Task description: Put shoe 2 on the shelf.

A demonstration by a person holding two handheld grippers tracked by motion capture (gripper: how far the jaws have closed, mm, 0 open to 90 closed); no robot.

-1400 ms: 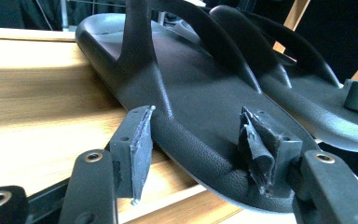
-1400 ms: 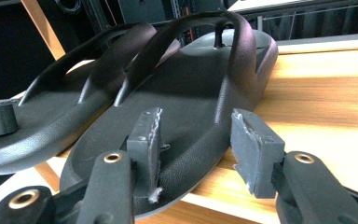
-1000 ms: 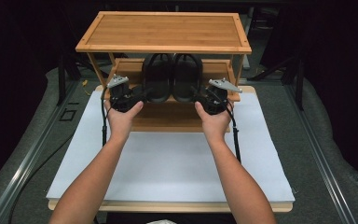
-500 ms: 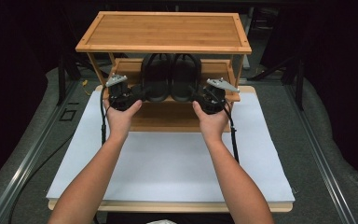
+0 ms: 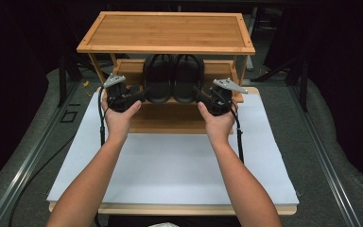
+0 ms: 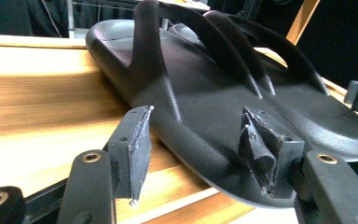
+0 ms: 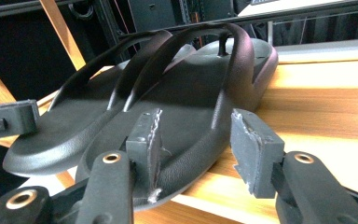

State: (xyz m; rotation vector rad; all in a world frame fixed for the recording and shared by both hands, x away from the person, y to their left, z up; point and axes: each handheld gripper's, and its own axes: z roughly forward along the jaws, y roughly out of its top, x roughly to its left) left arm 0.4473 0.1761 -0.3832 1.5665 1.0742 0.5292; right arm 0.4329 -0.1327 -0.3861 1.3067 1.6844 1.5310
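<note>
Two black flip-flop sandals lie side by side on the middle shelf (image 5: 127, 68) of a bamboo rack. My left gripper (image 5: 142, 94) is open at the outer heel edge of the left sandal (image 5: 158, 80). In the left gripper view that sandal (image 6: 200, 98) has its rim between the spread jaws of the left gripper (image 6: 196, 154). My right gripper (image 5: 198, 94) is open at the outer edge of the right sandal (image 5: 187, 80). In the right gripper view the right gripper (image 7: 200, 149) straddles that sandal's (image 7: 186, 93) rim, without clamping it.
The rack's top shelf (image 5: 170, 30) overhangs the sandals, and a lower shelf (image 5: 170, 118) juts out below the hands. The rack stands on a white sheet (image 5: 170, 170) over a wooden board. Slanted rack legs (image 7: 63, 32) stand behind the sandals.
Both grippers have crept slightly closer to the sandals' outer edges. The sandals have stayed in place.
</note>
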